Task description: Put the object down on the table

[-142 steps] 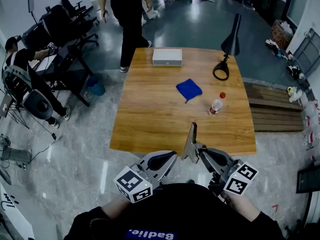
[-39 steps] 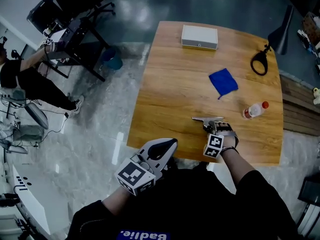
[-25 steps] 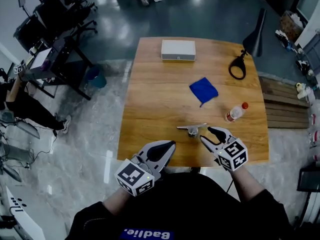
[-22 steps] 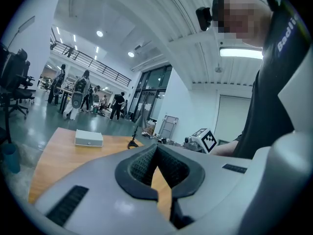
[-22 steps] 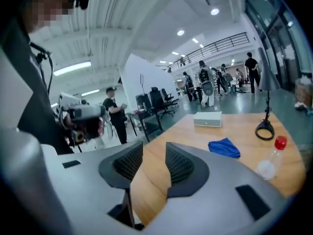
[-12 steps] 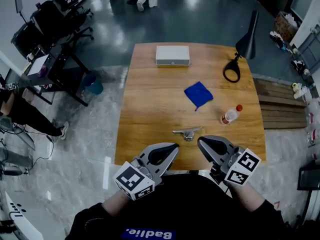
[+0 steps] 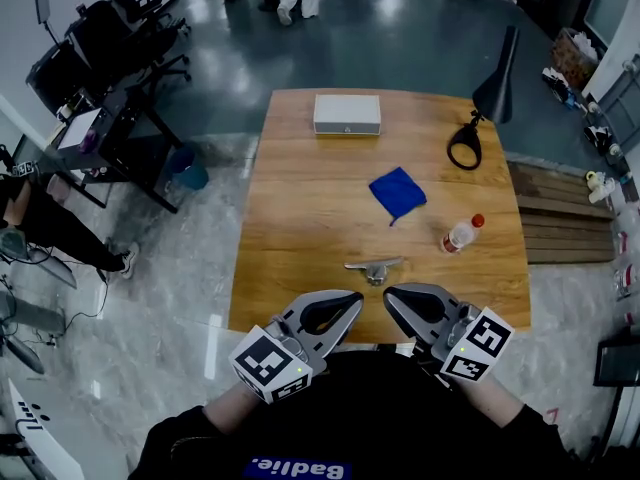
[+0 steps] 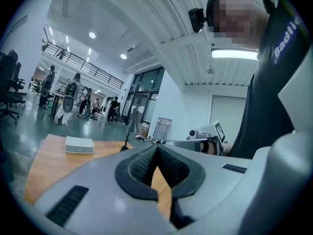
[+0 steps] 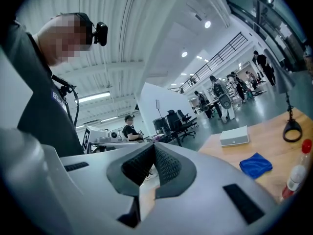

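A small silver metal handle [image 7: 373,267] with a round base lies flat on the wooden table [image 7: 300,218], near its front edge. Neither gripper touches it. In the head view, my right gripper [image 7: 390,296] hovers at the table's front edge just below the handle, jaws shut and empty. My left gripper [image 7: 354,296] sits beside it, tips nearly meeting the right one's, also shut with nothing held. The left gripper view shows its pads [image 8: 146,163] pressed together. The right gripper view shows the same for its pads [image 9: 164,165].
On the table are a white box [image 7: 347,114] at the far edge, a blue cloth [image 7: 397,189] in the middle, a red-capped bottle [image 7: 460,234] lying at the right and a black desk lamp [image 7: 480,118] at the far right. Chairs and desks stand to the left.
My right gripper, open beside the handle a second ago, has pulled back toward my body and closed empty. The handle stays on the table. The left gripper has barely moved.
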Demonstrator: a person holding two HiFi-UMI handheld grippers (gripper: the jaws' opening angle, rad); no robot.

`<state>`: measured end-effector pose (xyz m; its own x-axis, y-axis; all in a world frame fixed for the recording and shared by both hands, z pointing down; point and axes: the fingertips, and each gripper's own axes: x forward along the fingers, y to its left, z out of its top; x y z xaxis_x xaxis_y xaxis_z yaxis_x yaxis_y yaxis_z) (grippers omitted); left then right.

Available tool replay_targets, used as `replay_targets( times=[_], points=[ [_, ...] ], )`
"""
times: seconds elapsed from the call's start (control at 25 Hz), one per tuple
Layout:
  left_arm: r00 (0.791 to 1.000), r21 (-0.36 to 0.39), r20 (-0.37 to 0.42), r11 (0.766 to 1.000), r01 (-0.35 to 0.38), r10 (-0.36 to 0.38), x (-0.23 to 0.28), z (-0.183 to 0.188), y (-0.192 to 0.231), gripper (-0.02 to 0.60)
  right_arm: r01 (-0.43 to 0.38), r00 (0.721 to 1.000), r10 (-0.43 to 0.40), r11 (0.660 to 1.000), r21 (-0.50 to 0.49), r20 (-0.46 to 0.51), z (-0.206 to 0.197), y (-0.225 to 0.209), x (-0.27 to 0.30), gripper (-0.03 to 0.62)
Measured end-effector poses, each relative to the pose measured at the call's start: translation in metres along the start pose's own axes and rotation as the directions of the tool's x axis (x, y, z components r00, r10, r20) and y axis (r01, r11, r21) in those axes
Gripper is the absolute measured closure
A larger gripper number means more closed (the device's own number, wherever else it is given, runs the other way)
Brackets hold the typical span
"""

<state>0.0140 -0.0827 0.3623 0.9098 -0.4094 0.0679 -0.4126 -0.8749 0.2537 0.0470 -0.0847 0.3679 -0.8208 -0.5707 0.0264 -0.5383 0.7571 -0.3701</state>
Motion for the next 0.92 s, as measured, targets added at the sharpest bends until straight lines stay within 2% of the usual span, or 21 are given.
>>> replay_targets(
  times=[0.92],
  points=[
    [1.0, 0.011, 0.001, 1.0, -0.009, 0.009, -0.0035, -0.0071, 0.0033, 0.577, -0.001, 0.998, 0.0, 1.0, -0.008, -0.056, -0.0061, 0.0005, 0.006, 0.589]
  ],
)
